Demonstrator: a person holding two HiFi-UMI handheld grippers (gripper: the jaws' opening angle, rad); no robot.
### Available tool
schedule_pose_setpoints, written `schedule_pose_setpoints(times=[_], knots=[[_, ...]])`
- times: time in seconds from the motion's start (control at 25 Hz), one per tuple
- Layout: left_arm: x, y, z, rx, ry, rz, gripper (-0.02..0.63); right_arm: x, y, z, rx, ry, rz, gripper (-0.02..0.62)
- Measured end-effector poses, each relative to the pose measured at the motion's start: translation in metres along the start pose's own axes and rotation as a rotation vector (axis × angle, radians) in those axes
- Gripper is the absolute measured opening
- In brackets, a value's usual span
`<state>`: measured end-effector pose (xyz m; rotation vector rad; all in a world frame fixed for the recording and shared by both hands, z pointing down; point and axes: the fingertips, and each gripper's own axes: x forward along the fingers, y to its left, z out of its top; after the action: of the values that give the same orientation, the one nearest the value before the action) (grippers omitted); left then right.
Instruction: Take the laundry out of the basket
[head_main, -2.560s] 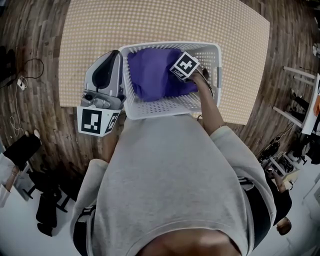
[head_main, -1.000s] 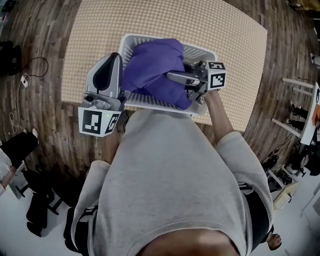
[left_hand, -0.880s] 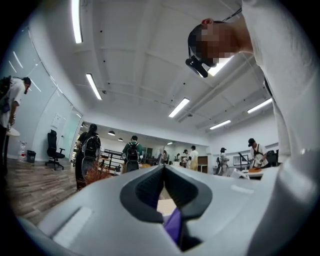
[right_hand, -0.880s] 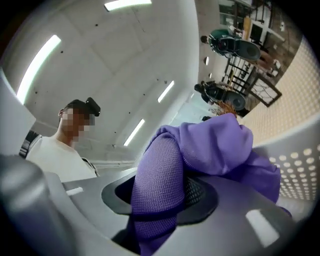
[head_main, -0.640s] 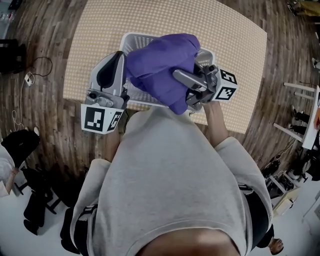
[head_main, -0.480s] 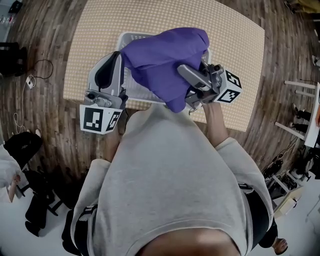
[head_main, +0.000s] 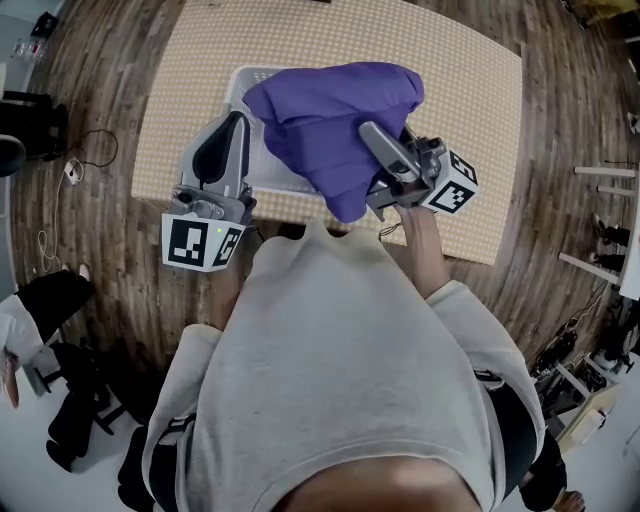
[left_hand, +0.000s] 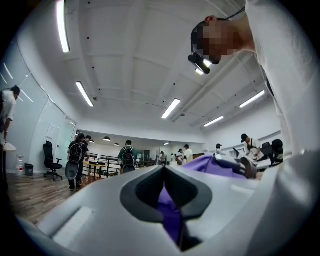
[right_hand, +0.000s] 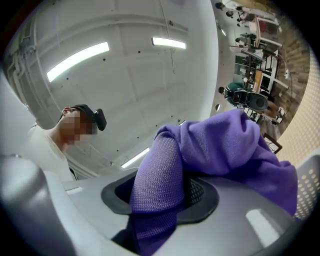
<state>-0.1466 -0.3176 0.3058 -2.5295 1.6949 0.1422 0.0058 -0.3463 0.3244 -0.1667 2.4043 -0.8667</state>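
Laundry (head_main: 330, 120), purple, hangs above the basket (head_main: 248, 85), grasped by my right hand-held gripper (head_main: 368, 135); my left hand-held gripper (head_main: 232, 125), beside the basket, appears clenched.

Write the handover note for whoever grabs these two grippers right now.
Right gripper: shut on the purple cloth, holding it up over the white basket.
Left gripper: at the basket's left side. A fold of the same cloth sits between its jaws, which look shut on it.
Done: the cloth is raised above the basket.
Left: carry it aside, set it down on the mat and release. The cloth hides the basket's inside, so check there for more laundry.
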Motion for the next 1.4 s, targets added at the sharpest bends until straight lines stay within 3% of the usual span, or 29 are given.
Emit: schedule_pose_setpoints(times=[0.16, 0.36, 0.6, 0.8, 1.0, 1.4], knots=[[-0.018, -0.008, -0.003, 0.008, 0.028, 0.017, 0.011, -0.007, 0.006, -0.007, -0.025, 0.007, -0.022, 0.183], [-0.021, -0.015, -0.004, 0.012, 0.034, 0.015, 0.011, -0.006, 0.007, -0.008, -0.127, 0.014, -0.083, 0.183], [-0.026, -0.025, 0.01, 0.013, -0.008, -0.021, 0.011, -0.001, 0.029, 0.0, -0.386, 0.066, -0.188, 0.181], [-0.099, -0.033, 0.021, 0.001, -0.038, -0.026, 0.011, -0.008, 0.095, -0.011, -0.605, 0.03, -0.298, 0.181], [-0.148, -0.021, 0.032, -0.007, -0.062, -0.035, 0.011, 0.015, 0.139, -0.033, -0.832, 0.062, -0.39, 0.178], [-0.203, -0.03, 0.046, -0.017, -0.096, -0.074, 0.011, 0.021, 0.175, -0.069, -0.867, 0.042, -0.442, 0.176]])
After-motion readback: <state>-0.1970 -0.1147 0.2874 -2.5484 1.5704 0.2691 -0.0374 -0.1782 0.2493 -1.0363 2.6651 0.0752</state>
